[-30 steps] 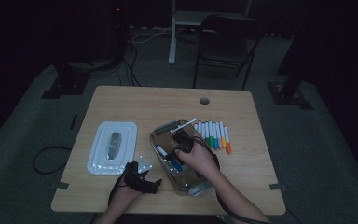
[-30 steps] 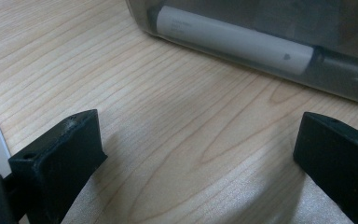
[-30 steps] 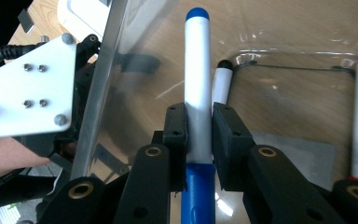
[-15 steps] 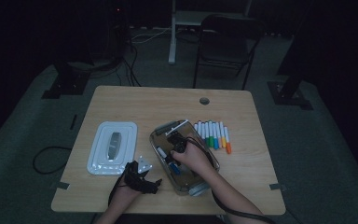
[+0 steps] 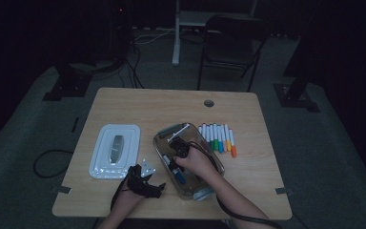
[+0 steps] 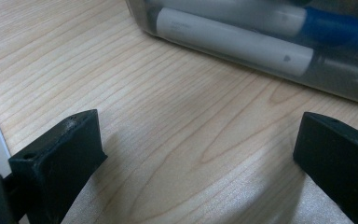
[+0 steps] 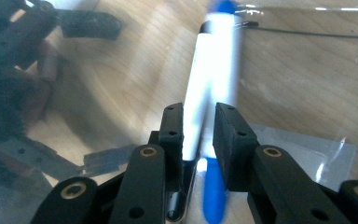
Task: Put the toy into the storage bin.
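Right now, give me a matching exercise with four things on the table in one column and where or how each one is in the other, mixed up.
Things:
1. Lid
2. Marker row
3. Left gripper
4. Right gripper

Places or states:
A. Right of the clear box
B. Shut on a white and blue marker
C. Left of the clear box
D. Open, jaws over bare wood

Pairs: 1-C, 2-A, 3-D, 4-B
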A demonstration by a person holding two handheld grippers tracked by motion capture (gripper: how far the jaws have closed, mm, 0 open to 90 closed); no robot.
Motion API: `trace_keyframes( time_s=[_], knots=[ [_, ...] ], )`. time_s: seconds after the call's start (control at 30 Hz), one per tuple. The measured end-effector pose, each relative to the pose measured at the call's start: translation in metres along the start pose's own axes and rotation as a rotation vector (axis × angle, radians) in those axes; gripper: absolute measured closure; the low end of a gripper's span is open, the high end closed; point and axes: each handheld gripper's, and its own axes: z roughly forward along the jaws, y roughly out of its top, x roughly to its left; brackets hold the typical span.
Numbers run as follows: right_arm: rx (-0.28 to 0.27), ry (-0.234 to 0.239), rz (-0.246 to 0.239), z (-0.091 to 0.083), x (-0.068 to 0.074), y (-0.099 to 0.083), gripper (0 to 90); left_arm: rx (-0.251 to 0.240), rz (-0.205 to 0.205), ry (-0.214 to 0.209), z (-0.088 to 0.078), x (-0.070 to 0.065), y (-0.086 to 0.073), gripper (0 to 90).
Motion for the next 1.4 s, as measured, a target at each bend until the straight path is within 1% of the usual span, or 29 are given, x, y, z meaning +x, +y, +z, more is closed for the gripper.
trace_keyframes(
  time_s=[0.03,0.13,0.27,0.33,0.37,0.4,0.5,0.63,0.7,0.73,0.87,0.9,0.93,1.03,1.07,1.1,1.13,1.17,1.2,1.23,1.27,1.3,1.4],
  knots=[
    [-0.005,-0.005,-0.003,-0.002,0.000,-0.001,72.6,0.001,0.000,-0.001,0.000,0.000,0.000,1.9],
    [-0.046,0.009,-0.009,-0.013,-0.002,-0.002,71.0,0.000,0.000,0.000,0.000,0.000,0.000,1.9],
    [-0.122,0.022,-0.015,-0.039,-0.006,-0.007,68.6,0.001,0.000,-0.001,0.000,0.000,0.000,1.9],
    [-0.157,0.029,-0.016,-0.054,-0.009,-0.011,67.1,0.002,0.000,-0.002,0.000,0.000,0.000,1.9],
    [-0.184,0.030,-0.014,-0.064,-0.012,-0.013,67.1,0.002,0.000,-0.001,0.000,0.000,0.000,1.9],
    [-0.199,0.030,-0.014,-0.069,-0.014,-0.015,67.1,0.002,0.001,-0.002,0.000,0.000,0.000,1.9],
    [-0.262,0.030,-0.009,-0.091,-0.021,-0.024,66.9,0.001,-0.002,-0.002,0.000,0.000,0.000,1.9],
    [-0.333,0.028,0.017,-0.117,-0.034,-0.038,65.7,0.001,-0.001,-0.002,0.000,0.000,0.000,1.9],
    [-0.358,0.012,0.032,-0.127,-0.043,-0.045,65.2,0.001,-0.001,-0.002,0.000,0.000,0.000,1.8],
    [-0.375,0.004,0.043,-0.131,-0.049,-0.049,63.7,0.001,-0.001,-0.002,0.000,0.000,0.000,1.9],
    [-0.415,-0.024,0.070,-0.140,-0.068,-0.062,63.1,0.001,-0.002,-0.002,0.000,0.000,0.000,1.9],
    [-0.415,-0.024,0.070,-0.140,-0.068,-0.062,63.1,0.001,-0.002,-0.002,0.000,0.000,0.000,1.9],
    [-0.439,-0.047,0.102,-0.142,-0.083,-0.072,61.5,0.000,-0.002,-0.001,0.000,0.000,0.000,1.9],
    [-0.461,-0.072,0.132,-0.140,-0.097,-0.080,61.2,0.000,-0.001,-0.001,0.000,0.000,0.000,1.9],
    [-0.461,-0.072,0.132,-0.140,-0.097,-0.080,61.2,0.000,-0.001,-0.001,0.000,0.000,0.000,1.9],
    [-0.458,-0.075,0.142,-0.139,-0.101,-0.082,61.2,-0.001,-0.002,-0.001,0.000,0.000,0.000,1.9],
    [-0.465,-0.085,0.164,-0.134,-0.112,-0.087,60.6,0.000,-0.003,-0.002,0.000,0.000,0.000,1.9],
    [-0.458,-0.095,0.180,-0.132,-0.117,-0.089,60.5,0.000,-0.003,-0.002,0.000,0.000,0.000,1.9],
    [-0.458,-0.095,0.180,-0.132,-0.117,-0.089,60.5,0.000,-0.003,-0.002,0.000,0.000,0.000,1.9],
    [-0.463,-0.108,0.203,-0.127,-0.128,-0.092,59.9,0.001,-0.002,-0.002,0.000,0.000,0.000,1.9],
    [-0.463,-0.108,0.203,-0.127,-0.128,-0.092,59.9,0.001,-0.002,-0.002,0.000,0.000,0.000,1.9],
    [-0.454,-0.123,0.234,-0.122,-0.138,-0.095,59.9,0.000,-0.003,-0.002,0.000,0.000,0.000,1.9],
    [-0.446,-0.149,0.268,-0.114,-0.153,-0.098,59.8,0.000,-0.003,-0.002,0.000,0.000,0.000,1.9]
  ],
)
